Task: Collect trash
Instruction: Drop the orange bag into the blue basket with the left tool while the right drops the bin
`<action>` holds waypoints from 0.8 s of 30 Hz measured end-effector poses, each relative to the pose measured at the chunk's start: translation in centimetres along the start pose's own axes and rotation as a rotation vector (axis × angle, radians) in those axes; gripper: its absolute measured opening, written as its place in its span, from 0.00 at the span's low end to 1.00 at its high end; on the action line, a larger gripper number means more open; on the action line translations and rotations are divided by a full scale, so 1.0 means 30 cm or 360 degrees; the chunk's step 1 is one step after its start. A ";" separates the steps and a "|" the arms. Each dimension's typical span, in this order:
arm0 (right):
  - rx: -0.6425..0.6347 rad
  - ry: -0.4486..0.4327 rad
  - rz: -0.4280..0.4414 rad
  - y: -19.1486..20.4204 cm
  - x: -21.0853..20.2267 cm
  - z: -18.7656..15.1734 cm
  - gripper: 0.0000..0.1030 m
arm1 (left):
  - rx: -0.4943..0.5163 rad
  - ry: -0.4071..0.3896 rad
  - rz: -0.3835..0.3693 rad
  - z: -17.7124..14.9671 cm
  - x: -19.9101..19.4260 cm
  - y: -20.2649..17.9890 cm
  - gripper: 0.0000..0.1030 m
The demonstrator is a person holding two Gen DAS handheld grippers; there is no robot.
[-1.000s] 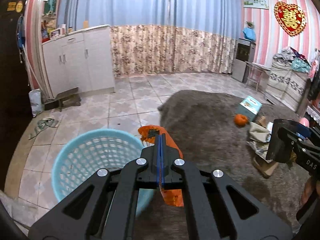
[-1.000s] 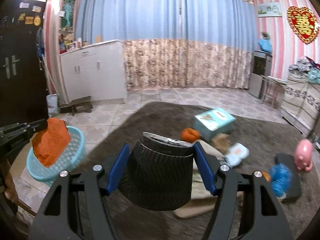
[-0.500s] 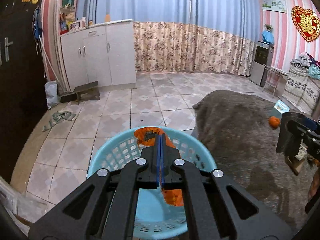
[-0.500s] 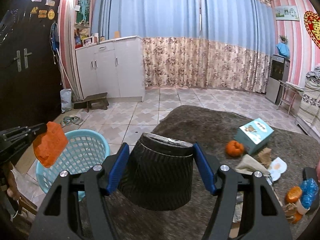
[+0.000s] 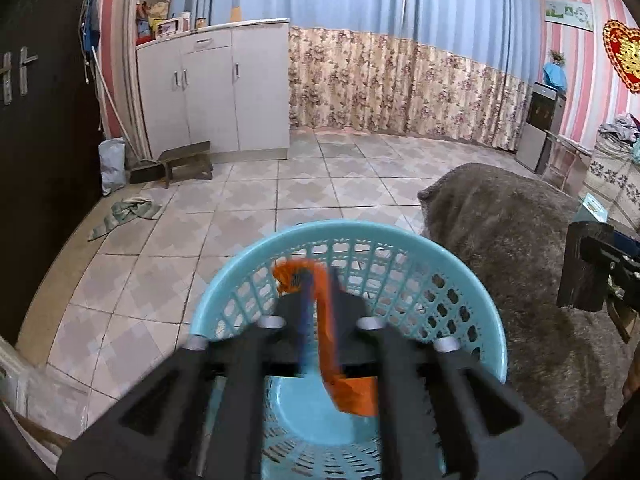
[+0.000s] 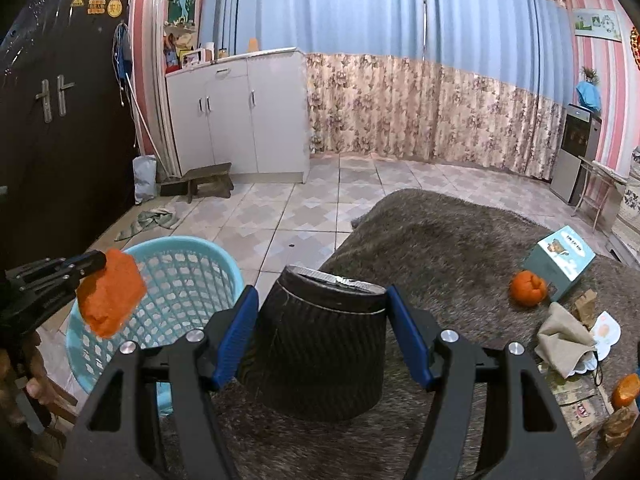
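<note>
Left gripper (image 5: 318, 308) motion-blurred — orange wrapper (image 5: 352, 394) partly hidden between its fingers
</note>
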State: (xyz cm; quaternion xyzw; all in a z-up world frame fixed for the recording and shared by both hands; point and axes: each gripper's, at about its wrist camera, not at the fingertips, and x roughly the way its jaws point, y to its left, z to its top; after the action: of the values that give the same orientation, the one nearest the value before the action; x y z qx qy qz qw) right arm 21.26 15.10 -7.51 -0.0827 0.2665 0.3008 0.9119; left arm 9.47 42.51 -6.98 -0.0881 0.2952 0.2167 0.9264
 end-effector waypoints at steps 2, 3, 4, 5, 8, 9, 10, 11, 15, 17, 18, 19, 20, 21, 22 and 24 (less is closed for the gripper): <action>0.0003 0.0005 0.0006 0.006 0.010 -0.002 0.64 | -0.0022 -0.0030 0.0027 0.000 -0.016 0.009 0.54; 0.0001 0.0006 0.0009 0.009 0.011 0.000 0.64 | -0.0024 -0.0056 0.0044 0.001 -0.036 0.011 0.59; -0.0006 0.0004 0.0011 0.016 0.012 0.001 0.64 | -0.0021 -0.0065 0.0049 0.002 -0.047 0.013 0.61; -0.0014 0.0005 0.0016 0.027 0.016 0.003 0.64 | -0.0021 -0.0070 0.0064 0.004 -0.054 0.015 0.66; -0.0029 0.0009 0.0038 0.060 0.029 0.007 0.64 | -0.0034 -0.0071 0.0133 0.014 -0.079 0.037 0.77; -0.0037 0.0013 0.0050 0.076 0.037 0.010 0.64 | -0.0038 -0.0074 0.0145 0.018 -0.088 0.047 0.79; -0.0042 0.0017 0.0067 0.093 0.046 0.013 0.64 | -0.0046 -0.0078 0.0161 0.020 -0.097 0.060 0.81; -0.0046 0.0022 0.0086 0.113 0.056 0.016 0.64 | -0.0053 -0.0081 0.0172 0.022 -0.105 0.070 0.84; -0.0086 0.0052 0.0145 0.198 0.102 0.030 0.64 | -0.0095 -0.0089 0.0219 0.020 -0.138 0.131 0.88; -0.0106 0.0070 0.0163 0.252 0.132 0.032 0.64 | -0.0122 -0.0083 0.0235 0.012 -0.150 0.157 0.89; -0.0107 0.0080 0.0175 0.265 0.145 0.031 0.64 | -0.0139 -0.0082 0.0241 0.010 -0.153 0.171 0.90; -0.0106 0.0100 0.0197 0.288 0.161 0.032 0.63 | -0.0157 -0.0083 0.0246 0.006 -0.157 0.183 0.90; -0.0105 0.0112 0.0212 0.302 0.170 0.030 0.63 | -0.0173 -0.0084 0.0249 0.002 -0.159 0.190 0.90; -0.0116 0.0124 0.0230 0.329 0.183 0.031 0.63 | -0.0190 -0.0084 0.0251 0.000 -0.160 0.197 0.90; -0.0136 0.0126 0.0231 0.348 0.191 0.030 0.63 | -0.0196 -0.0083 0.0256 -0.003 -0.162 0.202 0.90; -0.0177 0.0142 0.0231 0.377 0.211 0.030 0.62 | -0.0196 -0.0085 0.0272 -0.006 -0.166 0.207 0.90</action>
State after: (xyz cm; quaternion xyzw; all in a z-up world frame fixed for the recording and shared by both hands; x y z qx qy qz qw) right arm 19.24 27.68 -10.04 -0.1269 0.2950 0.3763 0.8691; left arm 2.90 46.24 -4.43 -0.1136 0.2630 0.3149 0.9049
